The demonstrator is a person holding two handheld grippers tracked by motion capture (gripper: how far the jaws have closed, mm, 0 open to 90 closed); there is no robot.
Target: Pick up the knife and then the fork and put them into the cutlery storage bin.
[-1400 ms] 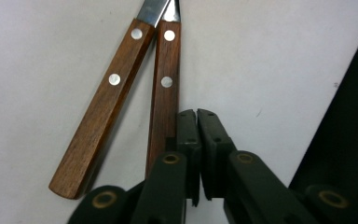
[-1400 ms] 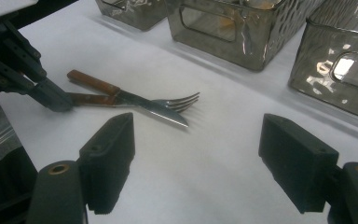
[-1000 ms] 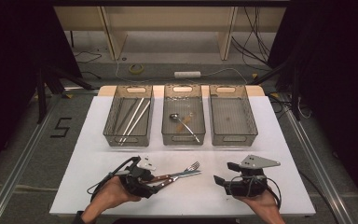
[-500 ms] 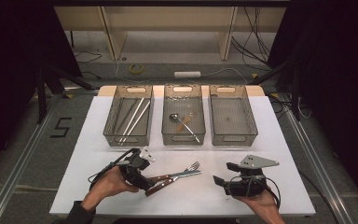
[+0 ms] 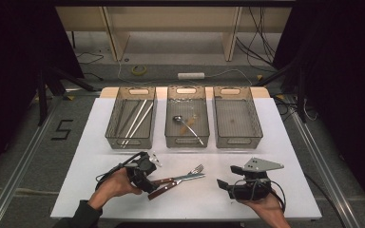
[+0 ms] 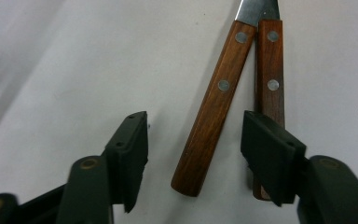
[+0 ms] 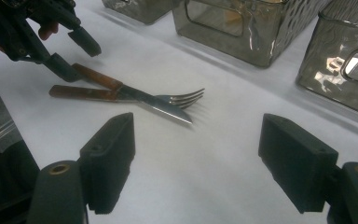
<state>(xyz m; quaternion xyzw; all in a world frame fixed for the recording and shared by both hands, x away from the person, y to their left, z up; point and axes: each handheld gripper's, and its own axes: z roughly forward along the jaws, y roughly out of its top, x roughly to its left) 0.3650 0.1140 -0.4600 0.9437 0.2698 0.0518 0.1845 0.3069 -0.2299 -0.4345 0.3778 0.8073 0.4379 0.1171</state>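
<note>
Left tongs (image 6: 193,135), jaws apart and just closing, straddle the wooden knife handle (image 6: 214,107) beside the fork (image 5: 190,172) on the white bench (image 5: 275,142). Right tongs (image 7: 198,158) gape wide, holding nothing. A floor marking (image 5: 62,129) reads "5".

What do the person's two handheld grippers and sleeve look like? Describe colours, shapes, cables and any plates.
Both tools are black. The left gripper has two flat, blocky black jaws on arms with brass-coloured rivets, and a black cable looping from its body. The right gripper has the same blocky jaws, a grey three-cornered plate with small holes on top, and a coiled black cable. The left forearm wears a dark sleeve.
</note>
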